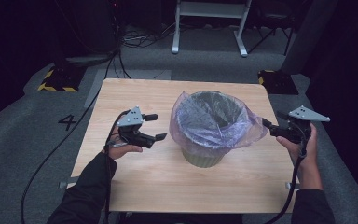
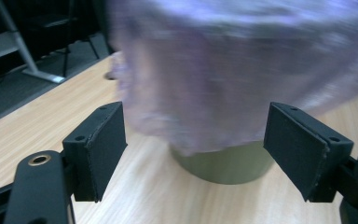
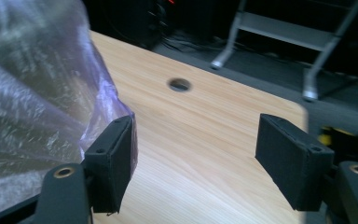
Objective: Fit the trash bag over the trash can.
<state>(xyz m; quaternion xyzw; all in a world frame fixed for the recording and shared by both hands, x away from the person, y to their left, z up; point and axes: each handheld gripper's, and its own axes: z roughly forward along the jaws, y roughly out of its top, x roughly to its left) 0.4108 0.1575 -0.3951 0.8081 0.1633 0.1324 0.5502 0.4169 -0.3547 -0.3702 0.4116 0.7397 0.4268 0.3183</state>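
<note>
Bin: a grey-green waste bin [image 1: 204, 156] stands upright near the middle of the wooden table [image 1: 135, 93], a bit toward the person's right.
Liner: a pale purple plastic bag [image 1: 214, 122] sits in the bin, its edge folded out over the rim and hanging down the sides — a loose flap sticks out on the right.
Left gripper [image 1: 154, 127]: held off the bin's left side, jaws pointing at it, standing wide apart with nothing between them. In the left gripper view the bag [image 2: 242, 74] and the bin's base [image 2: 223, 165] sit beyond the two pads, framed by the gap, not touching either.
Right gripper [image 1: 274, 122]: at the table's right edge, jaws spread, empty. In the right gripper view the bag [image 3: 32, 102] bulges just beside the left pad [image 3: 116, 158] — whether it brushes the pad, cannot tell; bare tabletop lies between the pads.
Hands: left hand [image 1: 121, 148] and right hand [image 1: 305, 144] each grasp their tool from below.
</note>
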